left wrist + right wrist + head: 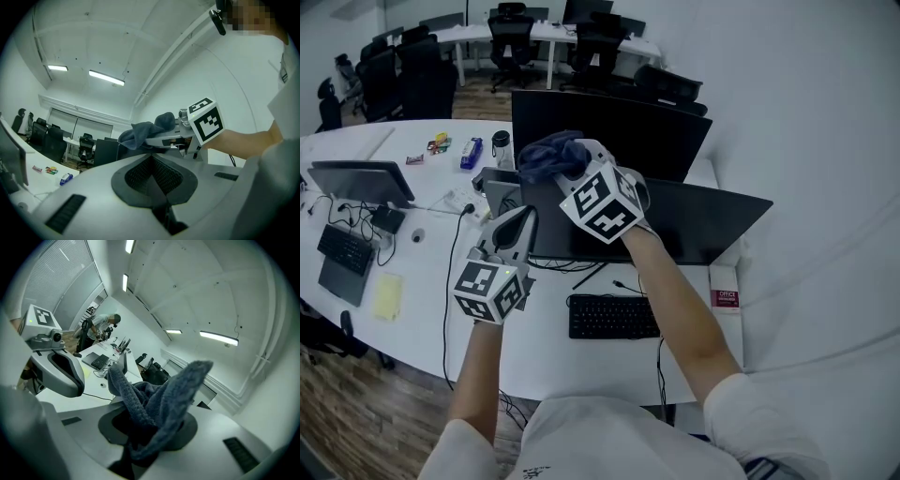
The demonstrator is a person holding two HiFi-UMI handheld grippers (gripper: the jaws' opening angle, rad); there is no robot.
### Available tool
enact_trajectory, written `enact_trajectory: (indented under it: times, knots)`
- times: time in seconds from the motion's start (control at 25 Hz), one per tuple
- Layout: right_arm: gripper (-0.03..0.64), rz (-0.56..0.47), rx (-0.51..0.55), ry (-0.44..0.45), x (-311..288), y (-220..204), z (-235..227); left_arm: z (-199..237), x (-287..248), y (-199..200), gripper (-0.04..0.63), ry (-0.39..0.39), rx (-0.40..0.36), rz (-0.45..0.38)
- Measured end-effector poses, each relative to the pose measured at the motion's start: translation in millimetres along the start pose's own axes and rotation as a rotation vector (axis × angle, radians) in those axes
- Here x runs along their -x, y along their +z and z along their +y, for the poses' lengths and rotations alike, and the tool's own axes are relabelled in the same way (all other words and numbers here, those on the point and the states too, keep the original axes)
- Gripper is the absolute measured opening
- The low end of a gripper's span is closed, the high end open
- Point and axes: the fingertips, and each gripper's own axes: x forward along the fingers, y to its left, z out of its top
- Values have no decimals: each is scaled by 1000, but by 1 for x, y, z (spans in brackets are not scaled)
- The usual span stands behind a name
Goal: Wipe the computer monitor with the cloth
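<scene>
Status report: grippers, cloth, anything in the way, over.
Right gripper shut on cloth. Left gripper shut, empty. Cloth up by rear monitor, contact unclear. Nothing between them.

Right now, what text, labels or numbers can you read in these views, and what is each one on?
"OFFICE": on the small red box at the desk's right edge; the line under it is too small to read.
Keyboard: key legends too small to read.
Blue packet on the far desk: print blurred.
Marker cubes: black-and-white square patterns only, no words.
</scene>
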Motion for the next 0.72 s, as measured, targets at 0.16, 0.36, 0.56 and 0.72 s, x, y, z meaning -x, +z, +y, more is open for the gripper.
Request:
enact_trajectory:
  times: [0.16,0.36,0.56,0.72]
  knots:
    - [104,15,-13,-28,14,-17,-11,-11,-9,-1,6,-14,-4,2]
    - [104,29,-31,-62,35,-39,-25,-31,-26,-2,6,-43,-13,2]
    - [104,54,-52,-103,61,-66,-43,-56,-41,-2,6,-74,-21,4]
    - [104,72,-66,-131,84,-87,-57,-77,-52,-4,6,-93,-27,12]
